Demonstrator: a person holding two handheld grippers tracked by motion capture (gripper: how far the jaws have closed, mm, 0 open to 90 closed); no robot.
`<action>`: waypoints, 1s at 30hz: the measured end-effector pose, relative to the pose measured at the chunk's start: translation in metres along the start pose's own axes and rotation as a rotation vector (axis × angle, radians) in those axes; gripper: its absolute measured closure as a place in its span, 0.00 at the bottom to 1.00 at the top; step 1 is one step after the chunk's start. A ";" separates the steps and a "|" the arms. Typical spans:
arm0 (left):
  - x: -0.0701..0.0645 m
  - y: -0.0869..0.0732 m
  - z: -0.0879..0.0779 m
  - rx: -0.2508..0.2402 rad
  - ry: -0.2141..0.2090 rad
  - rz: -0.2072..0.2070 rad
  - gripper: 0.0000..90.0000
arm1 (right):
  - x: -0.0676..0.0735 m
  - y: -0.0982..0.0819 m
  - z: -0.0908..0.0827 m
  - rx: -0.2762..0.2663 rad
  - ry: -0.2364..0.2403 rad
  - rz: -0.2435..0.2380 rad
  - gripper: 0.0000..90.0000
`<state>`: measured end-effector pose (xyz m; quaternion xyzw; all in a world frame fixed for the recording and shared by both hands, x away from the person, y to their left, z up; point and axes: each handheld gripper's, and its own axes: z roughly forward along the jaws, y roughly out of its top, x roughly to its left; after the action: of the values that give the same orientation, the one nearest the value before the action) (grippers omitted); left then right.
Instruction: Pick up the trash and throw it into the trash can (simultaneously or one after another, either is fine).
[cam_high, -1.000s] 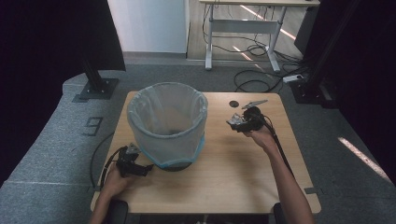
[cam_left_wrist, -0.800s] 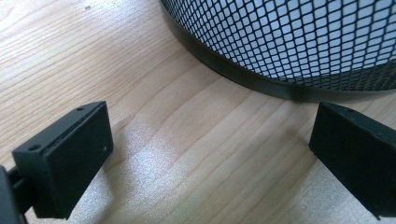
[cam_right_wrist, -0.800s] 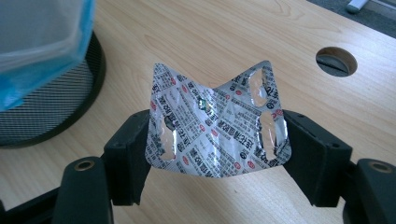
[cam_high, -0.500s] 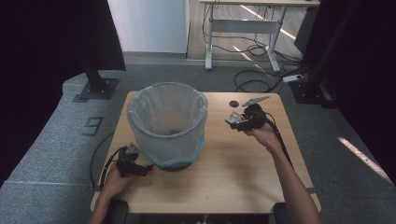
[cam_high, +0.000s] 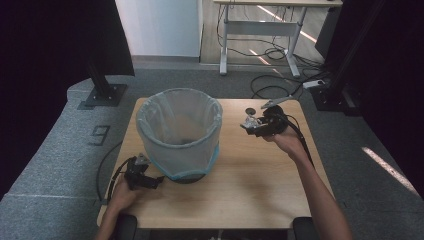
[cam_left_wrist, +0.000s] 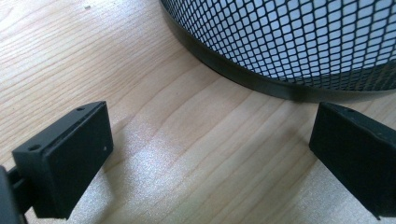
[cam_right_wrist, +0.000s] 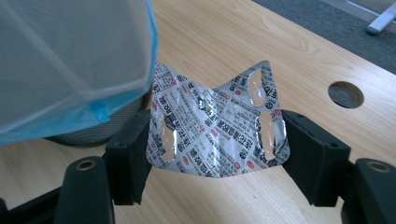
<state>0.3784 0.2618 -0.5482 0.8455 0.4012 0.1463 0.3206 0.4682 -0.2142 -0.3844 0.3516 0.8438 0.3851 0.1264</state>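
A silver blister pack (cam_right_wrist: 217, 130) printed with red and black text is bent between the jaws of my right gripper (cam_right_wrist: 217, 154), which is shut on it. In the high view that right gripper (cam_high: 252, 125) hangs above the table, right of the mesh waste bin (cam_high: 179, 132) lined with a pale blue bag. My left gripper (cam_high: 150, 181) rests on the table at the bin's front left. Its jaws stand open in the left gripper view (cam_left_wrist: 205, 154), with bare wood between them and the bin's black mesh base (cam_left_wrist: 280, 56) just beyond.
The wooden table (cam_high: 250, 185) has a round cable hole (cam_high: 251, 110) near its far right edge. A grey three-cornered plate (cam_high: 275, 103) sticks out behind the right gripper. Dark stands and a desk frame stand on the floor beyond the table.
My right gripper has risen and drifted a little toward the bin with the blister pack in it. The left gripper has not moved.
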 end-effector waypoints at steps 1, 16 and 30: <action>0.000 0.000 0.000 0.000 0.000 0.000 0.00 | 0.001 0.002 -0.002 -0.003 0.007 -0.004 0.33; 0.000 0.000 0.000 -0.001 0.000 0.000 0.00 | 0.013 0.029 -0.020 -0.016 0.041 -0.030 0.34; 0.000 0.000 0.000 -0.003 0.001 -0.001 0.00 | 0.025 0.051 -0.035 -0.013 0.064 -0.055 0.34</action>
<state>0.3784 0.2617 -0.5484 0.8449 0.4014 0.1471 0.3216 0.4588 -0.1935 -0.3221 0.3149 0.8542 0.3981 0.1124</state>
